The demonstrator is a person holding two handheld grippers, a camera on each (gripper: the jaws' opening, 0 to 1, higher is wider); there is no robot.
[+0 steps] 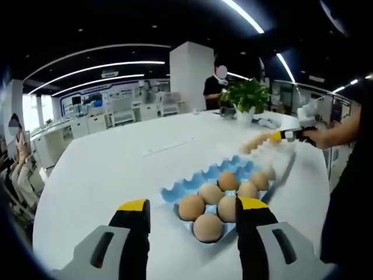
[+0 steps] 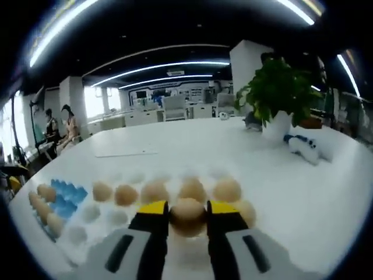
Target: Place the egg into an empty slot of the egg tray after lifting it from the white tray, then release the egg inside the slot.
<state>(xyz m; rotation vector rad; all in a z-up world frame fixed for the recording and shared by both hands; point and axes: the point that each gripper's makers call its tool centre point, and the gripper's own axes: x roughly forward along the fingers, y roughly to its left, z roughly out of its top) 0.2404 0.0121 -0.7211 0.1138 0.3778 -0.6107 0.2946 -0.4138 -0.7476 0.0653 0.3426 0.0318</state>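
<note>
Egg (image 2: 187, 214) sits pinched between the right gripper's (image 2: 187, 211) fingers, just over the white tray (image 2: 93, 230). Left gripper (image 1: 192, 205) hovers wide open, empty, beside the blue egg tray (image 1: 192, 185) on the bench (image 1: 111, 175).

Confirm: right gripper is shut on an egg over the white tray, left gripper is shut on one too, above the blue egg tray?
Not quite. The left gripper is open and holds nothing, as the left gripper view shows; it hovers by the blue egg tray. The right gripper is indeed shut on an egg over the white tray.

potted plant (image 2: 278, 93) on white table (image 2: 175, 153) | white pillar (image 1: 192, 76) | person (image 1: 214, 87) standing behind
</note>
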